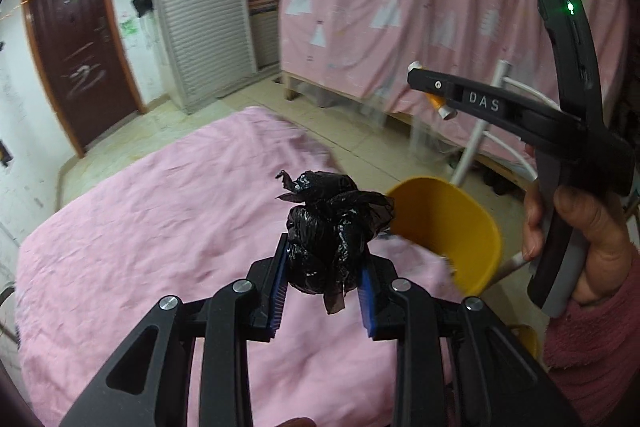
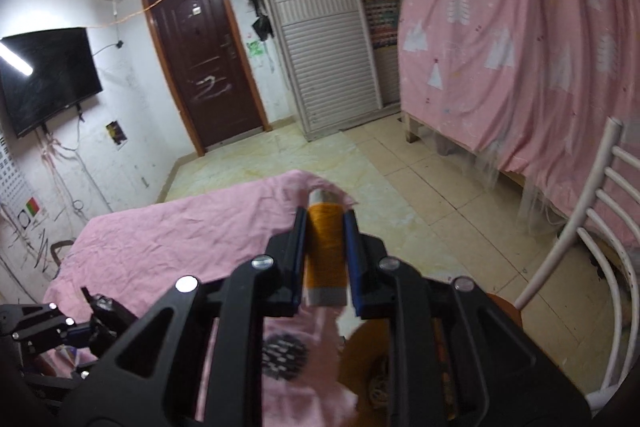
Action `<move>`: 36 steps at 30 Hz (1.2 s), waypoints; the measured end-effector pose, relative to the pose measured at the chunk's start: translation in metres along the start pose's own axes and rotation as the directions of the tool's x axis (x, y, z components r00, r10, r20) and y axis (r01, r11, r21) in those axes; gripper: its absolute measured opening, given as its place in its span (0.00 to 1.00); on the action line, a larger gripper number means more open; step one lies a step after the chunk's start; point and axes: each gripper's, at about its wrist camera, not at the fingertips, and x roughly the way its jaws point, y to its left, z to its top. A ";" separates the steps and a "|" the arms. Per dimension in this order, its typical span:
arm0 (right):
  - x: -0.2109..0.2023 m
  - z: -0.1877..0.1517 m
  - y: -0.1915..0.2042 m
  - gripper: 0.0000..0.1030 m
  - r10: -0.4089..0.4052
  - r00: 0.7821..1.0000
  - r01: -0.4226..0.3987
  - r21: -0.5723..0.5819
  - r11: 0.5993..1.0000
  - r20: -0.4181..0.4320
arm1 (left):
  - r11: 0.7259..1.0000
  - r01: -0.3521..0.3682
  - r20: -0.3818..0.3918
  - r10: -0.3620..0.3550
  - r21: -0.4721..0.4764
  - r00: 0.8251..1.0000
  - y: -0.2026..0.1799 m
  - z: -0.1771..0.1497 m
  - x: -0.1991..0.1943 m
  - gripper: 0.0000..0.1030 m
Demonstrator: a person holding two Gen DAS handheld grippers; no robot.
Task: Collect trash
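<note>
Left gripper (image 1: 324, 263) pinches crumpled black bag (image 1: 332, 227) just left of yellow bin (image 1: 460, 227); looks light, soft, slippery, so grip its bulk. Right gripper (image 2: 325, 247) clamps stiff orange tube (image 2: 325, 251) above the bin, mid-barrel.

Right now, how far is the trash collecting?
Done: both pieces are picked up. In hand: the left gripper clamps a crumpled black plastic bag above the pink cloth; the right gripper holds an orange spool with white ends. Left: dropping both into the yellow plastic bin, where nothing visible has landed.
</note>
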 end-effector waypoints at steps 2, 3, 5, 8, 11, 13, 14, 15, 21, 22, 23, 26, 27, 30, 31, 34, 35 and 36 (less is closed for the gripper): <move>-0.003 -0.006 -0.017 0.17 -0.019 1.000 0.019 0.023 1.000 -0.005 | 0.999 0.031 -0.012 -0.031 0.016 0.999 -0.014 0.004 0.008 0.20; -0.005 -0.009 -0.026 0.17 -0.028 1.000 0.028 0.035 0.999 -0.008 | 0.999 0.043 -0.016 -0.043 0.024 0.999 -0.020 0.006 0.012 0.20; -0.006 -0.013 -0.041 0.17 -0.042 0.999 0.043 0.054 0.998 -0.012 | 0.997 0.072 -0.026 -0.071 0.039 0.997 -0.034 0.009 0.019 0.20; -0.009 -0.018 -0.062 0.17 -0.057 0.998 0.058 0.078 0.995 -0.019 | 0.993 0.110 -0.042 -0.108 0.050 0.993 -0.053 0.015 0.031 0.20; -0.009 -0.023 -0.077 0.17 -0.067 0.997 0.069 0.100 0.993 -0.025 | 0.989 0.140 -0.056 -0.137 0.055 0.989 -0.070 0.022 0.044 0.20; -0.009 -0.027 -0.086 0.17 -0.073 0.997 0.076 0.115 0.990 -0.029 | 0.985 0.160 -0.065 -0.156 0.060 0.986 -0.081 0.025 0.051 0.20; -0.010 -0.028 -0.090 0.17 -0.077 0.997 0.080 0.122 0.989 -0.030 | 0.984 0.166 -0.068 -0.161 0.067 0.985 -0.088 0.028 0.055 0.20; -0.010 -0.030 -0.094 0.17 -0.080 0.996 0.083 0.130 0.988 -0.031 | 0.983 0.168 -0.068 -0.163 0.071 0.984 -0.092 0.029 0.058 0.20; -0.010 -0.038 -0.112 0.17 -0.090 0.995 0.096 0.161 0.982 -0.045 | 0.979 0.191 -0.094 -0.184 0.074 0.979 -0.111 0.035 0.075 0.61; -0.009 -0.040 -0.114 0.17 -0.091 0.995 0.098 0.165 0.981 -0.047 | 0.979 0.188 -0.090 -0.180 0.078 0.979 -0.112 0.035 0.075 0.61; -0.009 -0.041 -0.114 0.17 -0.091 0.995 0.098 0.169 0.981 -0.049 | 0.980 0.184 -0.089 -0.177 0.080 0.980 -0.111 0.035 0.075 0.61; -0.005 -0.044 -0.114 0.17 -0.084 0.995 0.094 0.175 0.980 -0.061 | 0.982 0.180 -0.093 -0.173 0.065 0.980 -0.105 0.034 0.074 0.62; -0.002 -0.045 -0.112 0.17 -0.078 0.995 0.089 0.175 0.980 -0.068 | 0.982 0.179 -0.091 -0.174 0.055 0.981 -0.102 0.034 0.073 0.62; 0.001 -0.048 -0.106 0.17 -0.071 0.994 0.083 0.166 0.983 -0.079 | 0.983 0.182 -0.080 -0.179 0.029 0.981 -0.089 0.034 0.065 0.62; 0.002 -0.049 -0.104 0.17 -0.070 0.994 0.083 0.163 0.983 -0.083 | 0.983 0.184 -0.071 -0.182 0.018 0.981 -0.084 0.033 0.060 0.62; 0.004 -0.051 -0.099 0.34 -0.074 0.993 0.089 0.163 0.983 -0.096 | 0.984 0.181 -0.040 -0.181 -0.005 0.983 -0.071 0.030 0.047 0.62; 0.004 -0.052 -0.098 0.48 -0.077 0.992 0.093 0.165 0.982 -0.099 | 0.984 0.176 -0.025 -0.177 -0.014 0.984 -0.065 0.029 0.041 0.62; 0.005 -0.053 -0.096 0.53 -0.080 0.992 0.096 0.165 0.982 -0.101 | 0.985 0.171 -0.014 -0.171 -0.023 0.985 -0.059 0.027 0.035 0.63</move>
